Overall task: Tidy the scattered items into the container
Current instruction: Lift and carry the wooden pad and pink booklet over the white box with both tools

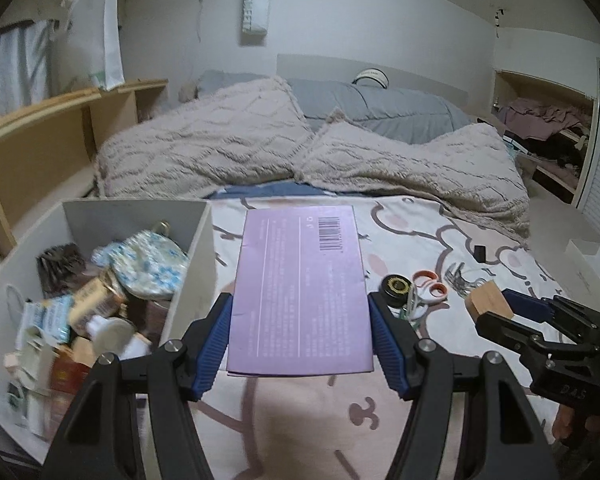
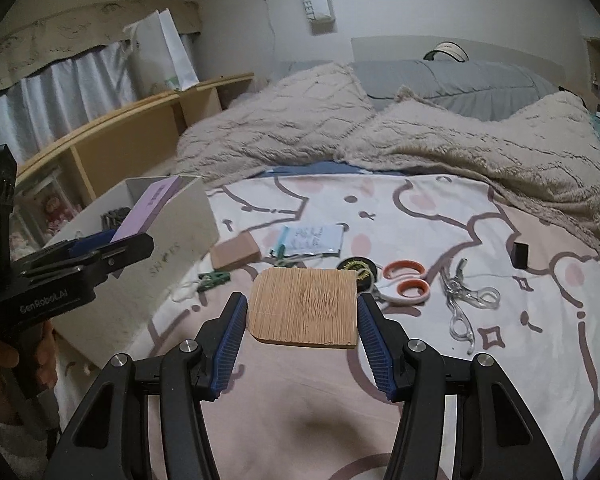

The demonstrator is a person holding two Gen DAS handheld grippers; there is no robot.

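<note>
My left gripper (image 1: 300, 300) is shut on a flat purple box (image 1: 300, 292) and holds it above the bed, just right of the white container (image 1: 188, 276). The container holds several items, among them a floral pouch (image 1: 148, 264). From the right wrist view the purple box (image 2: 148, 208) hangs over the container's (image 2: 180, 232) near rim. My right gripper (image 2: 300, 304) is shut on a bamboo block (image 2: 306, 306) above the bedsheet; it also shows in the left wrist view (image 1: 488, 300).
On the cartoon-print sheet lie orange-handled scissors (image 2: 404, 284), a black round tin (image 2: 358, 270), an eyelash curler (image 2: 464, 300), a small black block (image 2: 520, 255), a brown cardboard box (image 2: 236, 256), a blue-white packet (image 2: 312, 240) and a green clip (image 2: 214, 279). Fluffy blankets (image 2: 420, 140) lie behind.
</note>
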